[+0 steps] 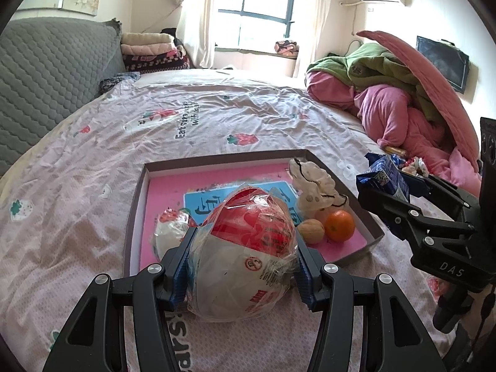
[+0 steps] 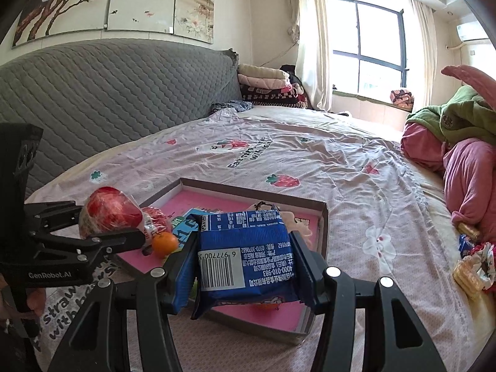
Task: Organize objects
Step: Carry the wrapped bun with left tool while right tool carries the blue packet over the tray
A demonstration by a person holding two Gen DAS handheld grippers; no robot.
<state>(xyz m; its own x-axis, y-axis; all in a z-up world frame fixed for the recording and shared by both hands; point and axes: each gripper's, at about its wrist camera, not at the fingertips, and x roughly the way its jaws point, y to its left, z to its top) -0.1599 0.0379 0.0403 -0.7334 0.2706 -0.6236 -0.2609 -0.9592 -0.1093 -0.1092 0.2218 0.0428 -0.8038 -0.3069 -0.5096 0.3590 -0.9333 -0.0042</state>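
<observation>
A: What is held on the left?

B: A round red-and-white snack bag wrapped in clear plastic (image 1: 245, 254) is pinched between the jaws of the left gripper (image 1: 243, 266), just over the near edge of the shallow pink-lined cardboard box lid (image 1: 136, 204) that is laid on the strawberry-print bedsheet (image 1: 93, 167). In the right wrist view the same gripper (image 2: 136, 226) is seen at the left, closed around that bag (image 2: 108, 214).

A: And inside the lid?

B: At the left, a second small red-and-white plastic-wrapped packet (image 1: 170, 226) is seen. Towards the right, a tan walnut-like nut (image 1: 311, 231) is set beside a small orange mandarin (image 1: 339, 225), seemingly touching it, with a cream cloth pouch with dark trim (image 1: 313, 186) just behind them.

A: What is held on the right?

B: A blue foil snack packet with a white barcode label (image 2: 245, 254) is clamped between the jaws of the right gripper (image 2: 245, 266), above the lid's near part. Further right, several small wrapped snacks (image 2: 471, 266) are left on the sheet, near a heap of pink and green bedding (image 2: 465, 161).
</observation>
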